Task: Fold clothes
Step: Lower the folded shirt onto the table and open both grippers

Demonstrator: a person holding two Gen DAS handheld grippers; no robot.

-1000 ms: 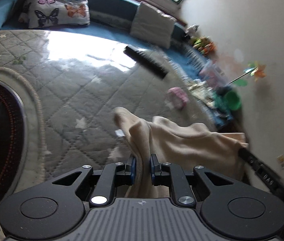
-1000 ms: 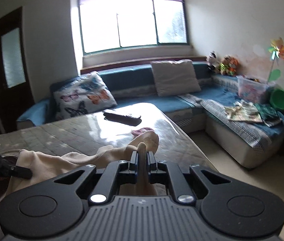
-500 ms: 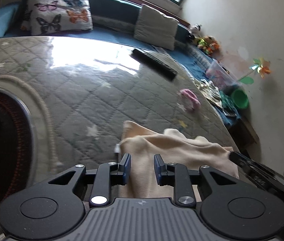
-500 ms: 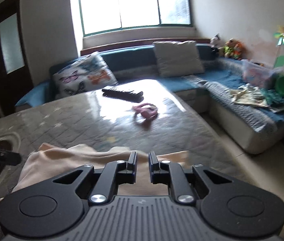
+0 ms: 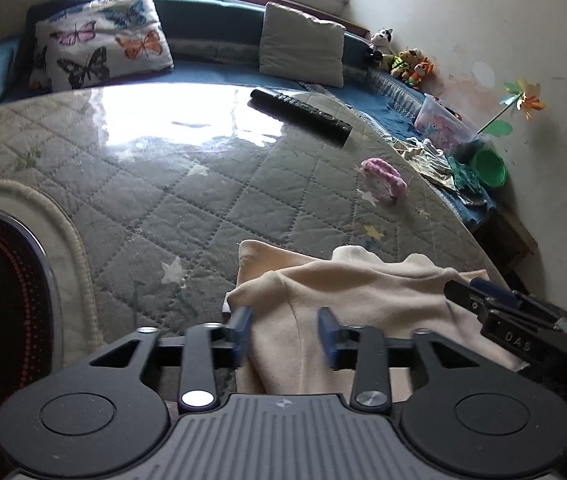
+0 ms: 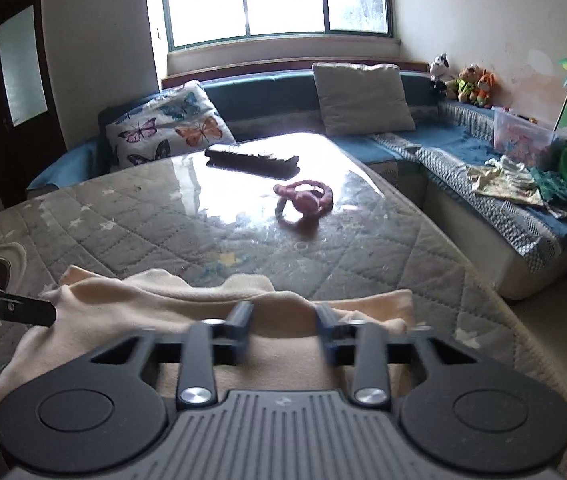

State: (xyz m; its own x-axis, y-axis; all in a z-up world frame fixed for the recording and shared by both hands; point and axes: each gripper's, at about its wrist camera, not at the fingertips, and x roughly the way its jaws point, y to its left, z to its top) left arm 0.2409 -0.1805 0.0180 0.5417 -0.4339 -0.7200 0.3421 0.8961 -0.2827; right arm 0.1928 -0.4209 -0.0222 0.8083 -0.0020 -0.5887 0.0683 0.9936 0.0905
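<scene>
The cream cloth (image 5: 363, 292) lies in a soft heap on the near part of the quilted table (image 5: 203, 200), close to the table's near edge, and everything else is told from that cloth. The left gripper (image 5: 285, 332) sits at the cloth's left end and the right gripper (image 6: 283, 326) at its right end, so the two ends can be laid down together, which looks like a fold being set in place. Both sets of tongs are opening now. The cloth lies between the fingers of each one, but the fingers stand apart from it and do not squeeze it. Past the cloth, farther up the table, are a pink thing (image 6: 305, 200) and a long black thing (image 6: 251, 160), well apart from it. The tongs and their black bodies hide the near side of the cloth, so I cannot tell how neat the fold is there.
</scene>
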